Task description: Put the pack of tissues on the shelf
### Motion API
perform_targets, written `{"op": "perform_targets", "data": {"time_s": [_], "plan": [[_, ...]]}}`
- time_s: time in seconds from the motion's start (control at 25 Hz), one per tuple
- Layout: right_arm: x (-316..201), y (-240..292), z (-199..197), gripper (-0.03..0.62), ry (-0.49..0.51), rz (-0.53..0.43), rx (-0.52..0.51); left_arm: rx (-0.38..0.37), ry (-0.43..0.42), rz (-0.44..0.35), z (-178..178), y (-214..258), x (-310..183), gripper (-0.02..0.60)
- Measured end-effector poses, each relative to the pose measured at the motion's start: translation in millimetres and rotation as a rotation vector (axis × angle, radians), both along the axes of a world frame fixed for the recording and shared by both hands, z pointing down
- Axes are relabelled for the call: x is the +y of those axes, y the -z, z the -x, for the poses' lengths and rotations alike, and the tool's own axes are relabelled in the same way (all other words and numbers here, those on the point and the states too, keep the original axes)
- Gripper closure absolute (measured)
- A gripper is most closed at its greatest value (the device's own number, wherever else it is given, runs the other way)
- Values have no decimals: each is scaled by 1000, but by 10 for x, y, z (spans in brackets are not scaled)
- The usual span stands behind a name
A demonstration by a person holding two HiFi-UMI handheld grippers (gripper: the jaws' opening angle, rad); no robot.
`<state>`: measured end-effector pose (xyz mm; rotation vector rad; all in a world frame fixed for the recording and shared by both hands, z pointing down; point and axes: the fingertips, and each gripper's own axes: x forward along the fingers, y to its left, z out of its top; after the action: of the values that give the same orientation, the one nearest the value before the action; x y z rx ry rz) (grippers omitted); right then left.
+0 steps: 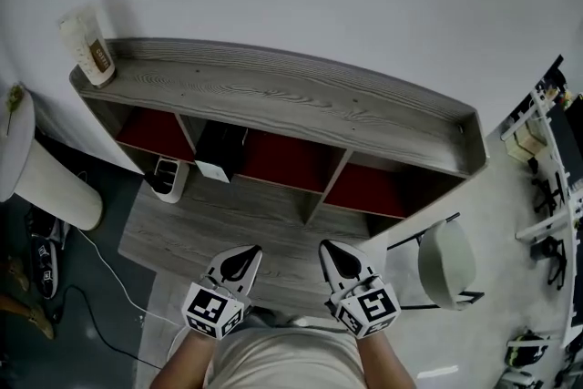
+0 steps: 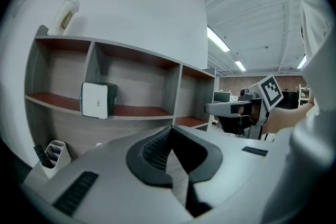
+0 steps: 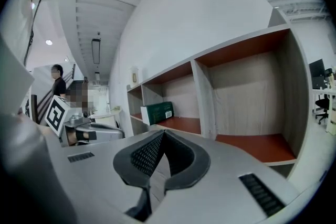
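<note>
The pack of tissues, a dark box with a white end face, stands inside the grey wooden shelf, at the left of its middle compartment on the red board. The left gripper view shows the pack to the left; the right gripper view shows it further back. My left gripper and right gripper are side by side close to my body, well short of the shelf. Both point at it, jaws shut with nothing between them. The closed tips show in each gripper's own view.
A paper-wrapped cup stands on the shelf top's left end. A white holder with a remote sits low at the shelf's left front. A round white stool is to the right, a rack beyond it. Cables run over the floor at left.
</note>
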<state>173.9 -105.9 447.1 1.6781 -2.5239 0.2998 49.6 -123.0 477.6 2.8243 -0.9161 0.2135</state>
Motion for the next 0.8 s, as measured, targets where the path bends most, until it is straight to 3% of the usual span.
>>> {"op": "perform_targets", "data": {"time_s": [0.44,0.8], "plan": [[369,-93,-221,568,3,11,-28,-26,-65,-124,-404,164,225,568],[406,-60,-210,568,4,-24,-4,-8,-107,-53,-475,143,303,568]]}}
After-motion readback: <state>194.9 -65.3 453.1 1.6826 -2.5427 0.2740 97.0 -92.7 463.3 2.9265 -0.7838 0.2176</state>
